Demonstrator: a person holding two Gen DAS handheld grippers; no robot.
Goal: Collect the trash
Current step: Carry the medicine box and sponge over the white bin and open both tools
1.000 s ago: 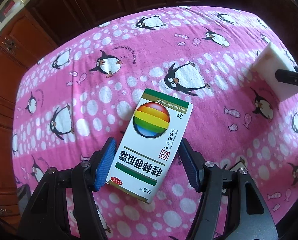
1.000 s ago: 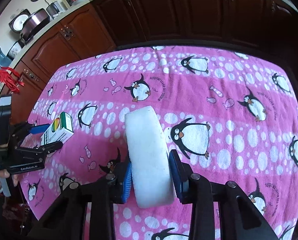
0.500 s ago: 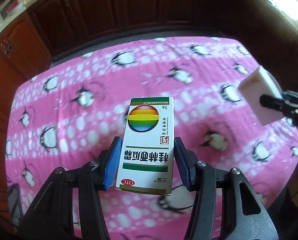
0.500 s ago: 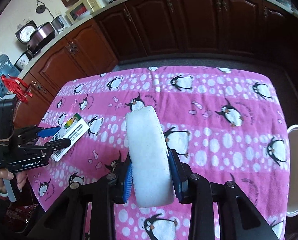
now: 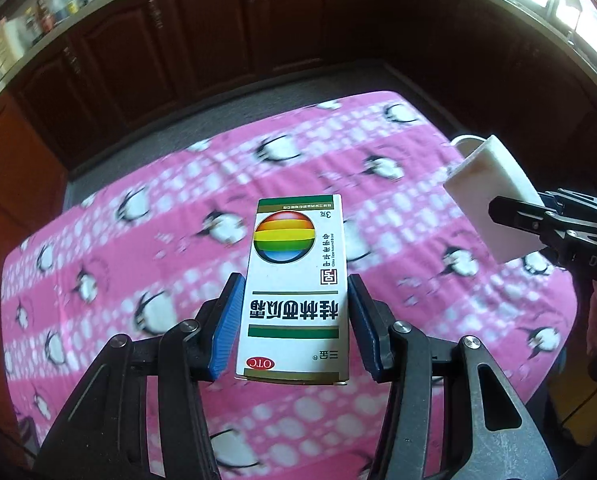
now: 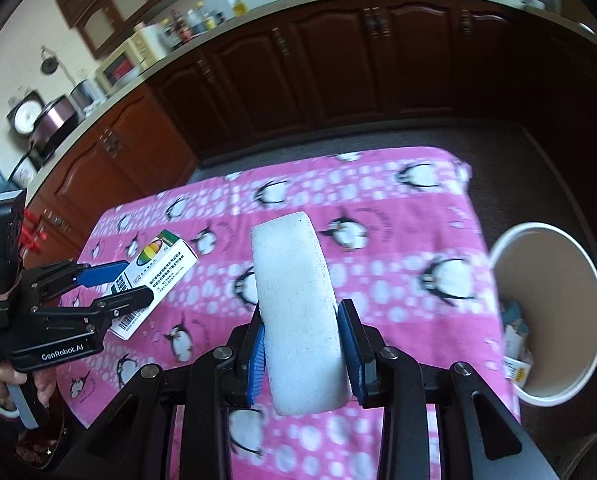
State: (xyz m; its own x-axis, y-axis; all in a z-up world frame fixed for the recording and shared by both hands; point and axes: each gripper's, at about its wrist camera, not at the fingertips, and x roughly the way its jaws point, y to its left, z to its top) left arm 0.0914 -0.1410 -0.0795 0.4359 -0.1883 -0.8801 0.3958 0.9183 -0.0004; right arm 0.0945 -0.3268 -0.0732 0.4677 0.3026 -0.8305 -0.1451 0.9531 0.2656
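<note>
Foam block (image 6: 300,312) sits clamped in my right gripper (image 6: 302,344), medicine box (image 5: 296,292) in my left gripper (image 5: 294,320). I should clear the pink cloth (image 6: 398,248) and release over the paper bin (image 6: 550,400), one at a time

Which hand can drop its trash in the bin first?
Probably the right. The right gripper, shut on the white foam block, is nearer the white bin past the table's right edge. The left gripper, holding the medicine box, sits on the far side from it.
</note>
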